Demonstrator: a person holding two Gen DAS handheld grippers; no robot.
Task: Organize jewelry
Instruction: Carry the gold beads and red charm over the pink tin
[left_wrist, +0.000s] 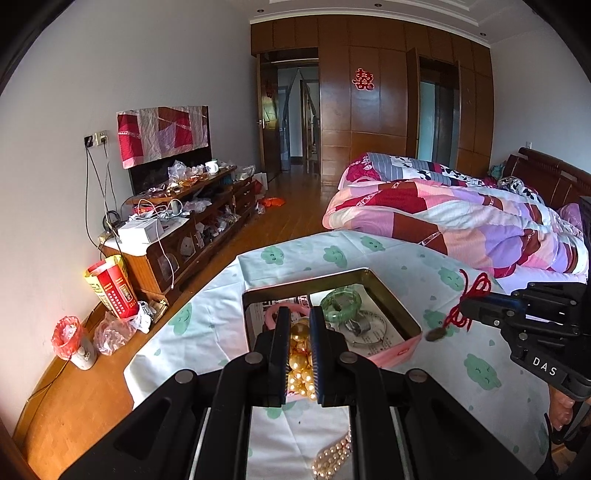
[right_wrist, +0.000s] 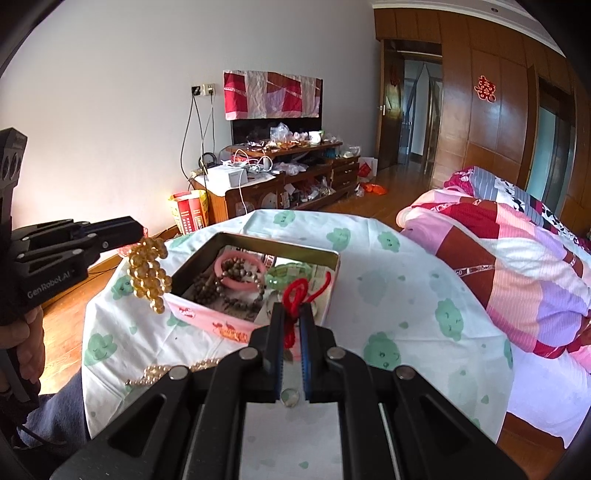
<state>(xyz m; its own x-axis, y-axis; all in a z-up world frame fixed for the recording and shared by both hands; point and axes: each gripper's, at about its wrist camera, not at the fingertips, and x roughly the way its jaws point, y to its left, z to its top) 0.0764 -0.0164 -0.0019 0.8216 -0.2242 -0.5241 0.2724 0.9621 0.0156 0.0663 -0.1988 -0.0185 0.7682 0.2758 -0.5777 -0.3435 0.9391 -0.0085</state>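
A pink metal tin (left_wrist: 400, 349) stands open on the cloth-covered table and shows in the right wrist view too (right_wrist: 218, 325). It holds a green bangle (left_wrist: 341, 304), a pink bangle (right_wrist: 242, 282), dark wooden beads (right_wrist: 207, 291) and a silver bangle (left_wrist: 373, 332). My left gripper (left_wrist: 299, 314) is shut on a golden bead necklace (left_wrist: 301, 363) and holds it above the tin's near left edge; the beads hang in the right wrist view (right_wrist: 149, 273). My right gripper (right_wrist: 291, 314) is shut on a red cord necklace (right_wrist: 295, 299) with a coin pendant (left_wrist: 436, 334), held beside the tin's right corner.
A pale pearl strand (left_wrist: 332, 459) lies on the cloth (right_wrist: 406, 295) near the front edge. A bed with a patchwork quilt (left_wrist: 461, 221) is right behind the table. A cluttered wooden TV cabinet (left_wrist: 192, 221) lines the left wall, with bags (left_wrist: 110, 288) on the floor.
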